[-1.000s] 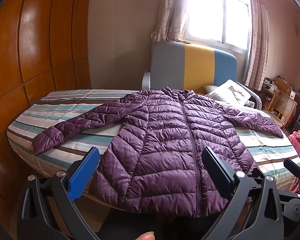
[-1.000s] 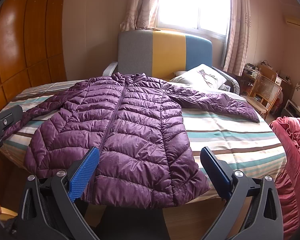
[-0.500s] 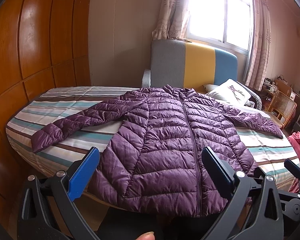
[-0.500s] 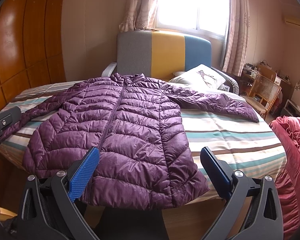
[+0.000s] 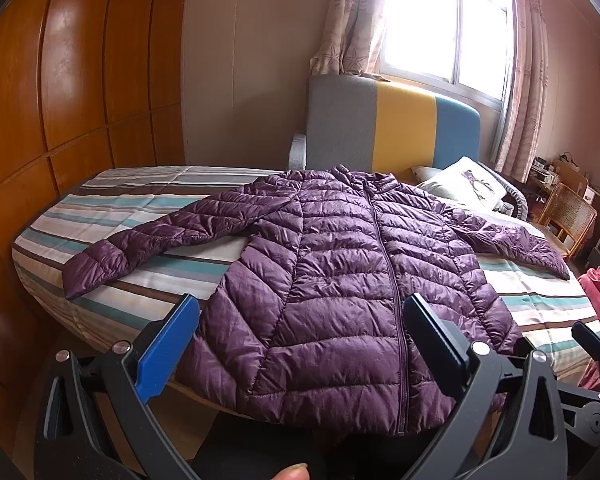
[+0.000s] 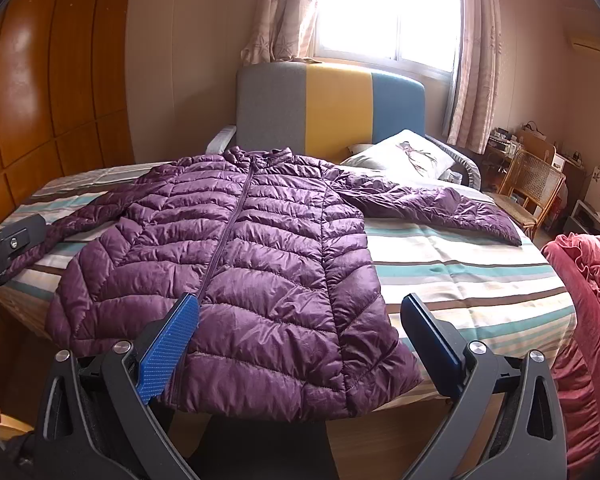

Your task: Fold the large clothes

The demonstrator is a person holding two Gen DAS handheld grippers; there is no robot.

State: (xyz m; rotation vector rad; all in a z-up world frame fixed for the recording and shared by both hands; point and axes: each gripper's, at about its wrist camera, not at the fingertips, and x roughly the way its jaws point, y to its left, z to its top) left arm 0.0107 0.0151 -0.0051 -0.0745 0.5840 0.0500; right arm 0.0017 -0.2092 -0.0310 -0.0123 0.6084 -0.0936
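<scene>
A purple quilted puffer jacket (image 5: 340, 280) lies flat, front up and zipped, on the striped bed (image 5: 140, 208), both sleeves spread out and the hem hanging over the near edge. It also shows in the right wrist view (image 6: 240, 260). My left gripper (image 5: 300, 320) is open and empty, held in the air above the hem. My right gripper (image 6: 300, 316) is open and empty too, above the hem's right part. The left gripper's body shows at the left edge of the right wrist view (image 6: 8, 244).
A grey, yellow and blue headboard (image 5: 392, 124) and a white pillow (image 5: 464, 184) stand at the far end. A wooden wardrobe (image 5: 60, 100) runs along the left. A wicker chair (image 6: 532, 184) and a red ruffled cover (image 6: 588, 300) are on the right.
Both grippers have drifted slightly, so the jacket sits a little lower in the left view. Both jaws stay open. The jacket has not moved.
</scene>
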